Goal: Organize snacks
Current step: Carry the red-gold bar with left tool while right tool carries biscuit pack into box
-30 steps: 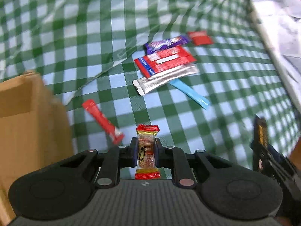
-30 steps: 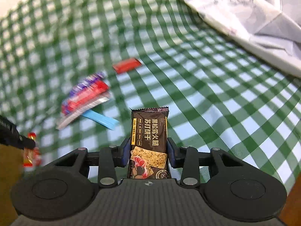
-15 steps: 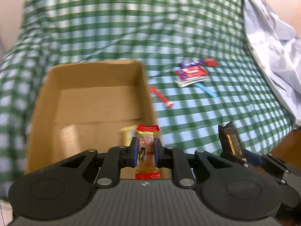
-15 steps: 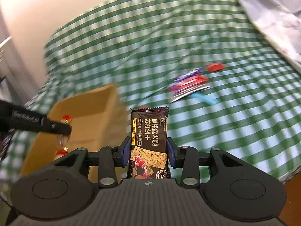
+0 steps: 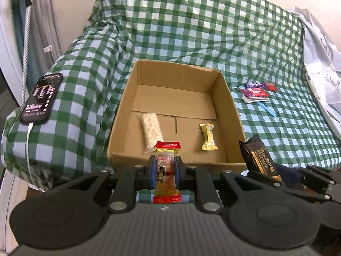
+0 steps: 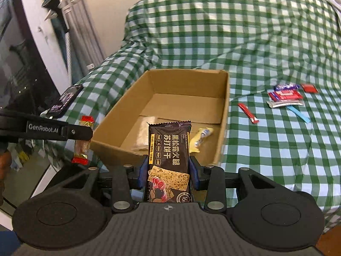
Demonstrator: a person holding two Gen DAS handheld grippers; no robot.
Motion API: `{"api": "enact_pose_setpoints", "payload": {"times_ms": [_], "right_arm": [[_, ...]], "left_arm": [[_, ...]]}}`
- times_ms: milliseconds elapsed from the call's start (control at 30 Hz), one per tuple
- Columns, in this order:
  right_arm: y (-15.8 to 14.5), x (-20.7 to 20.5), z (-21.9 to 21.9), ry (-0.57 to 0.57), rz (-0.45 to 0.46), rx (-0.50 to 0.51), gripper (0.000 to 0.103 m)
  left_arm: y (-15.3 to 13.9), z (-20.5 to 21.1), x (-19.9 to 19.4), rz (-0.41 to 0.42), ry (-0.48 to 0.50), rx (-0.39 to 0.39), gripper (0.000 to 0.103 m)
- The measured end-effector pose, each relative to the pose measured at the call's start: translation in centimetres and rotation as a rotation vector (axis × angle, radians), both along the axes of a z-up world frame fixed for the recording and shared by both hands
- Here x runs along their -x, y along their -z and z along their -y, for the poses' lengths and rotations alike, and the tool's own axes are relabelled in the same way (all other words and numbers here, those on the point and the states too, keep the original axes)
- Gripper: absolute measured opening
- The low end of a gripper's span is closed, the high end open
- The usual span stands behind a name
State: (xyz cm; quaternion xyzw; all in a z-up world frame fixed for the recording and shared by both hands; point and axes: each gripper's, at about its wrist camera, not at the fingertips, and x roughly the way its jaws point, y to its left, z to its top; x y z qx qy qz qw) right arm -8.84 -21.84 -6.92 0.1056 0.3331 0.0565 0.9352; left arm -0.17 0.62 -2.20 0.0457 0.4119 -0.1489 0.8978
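While the left gripper (image 5: 165, 171) pinches a small clear candy packet with crimped red ends (image 5: 166, 170) upright between its blue pads, the right gripper (image 6: 168, 176) clamps a dark brown cracker packet with gold lettering (image 6: 168, 162) the same way, its jaws pressed against the packet's two long edges. Just ahead of both sets of jaws sits an open brown cardboard box (image 5: 223, 89) on a green-and-white checked cloth (image 5: 191, 21). Inside it, straight beyond the left jaws, a long clear packet of pale puffed pieces (image 5: 151, 128) lies on the box floor, and a little to its right a yellow twisted-wrapper sweet (image 5: 208, 136) lies apart from it. From the right wrist view the yellow sweet shows just past the top right corner of the cracker packet. Farther off to the right of the jaws, outside the box, a loose pile of snacks (image 6: 285, 97) rests on the cloth: a purple wrapper, a red flat packet, a silver sachet and a blue stick overlapping, with a small red square packet (image 6: 309, 88) just beside them. Between that pile and the box wall lies a slim red stick sachet (image 6: 248, 113) on its own. To the left of the jaws a black smartphone (image 5: 41, 98), its screen lit and a white cable plugged in, lies on the cloth near the edge.
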Motion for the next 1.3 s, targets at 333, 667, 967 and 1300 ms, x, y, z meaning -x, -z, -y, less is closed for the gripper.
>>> {"api": "enact_pose_setpoints", "payload": {"times_ms": [333, 667, 967, 1300], "right_arm": [[-0.6, 0.8, -1.2, 0.017, -0.004, 0.064, 0.041], [-0.1, -0.2, -1.4, 0.010, -0.035, 0.083, 0.041], [0.0, -1.7, -1.2, 0.017, -0.051, 0.086, 0.041], [0.1, -5.1, -1.2, 0.014, -0.063, 0.090, 0.041]], "left_arm": [[0.0, -0.7, 0.1, 0.005, 0.000, 0.048, 0.018], [0.6, -0.9, -1.4, -0.020, -0.018, 0.057, 0.018], [0.5, -0.3, -3.9, -0.024, -0.029, 0.064, 0.018], [0.1, 0.9, -8.0, -0.009, -0.028, 0.066, 0.018]]}}
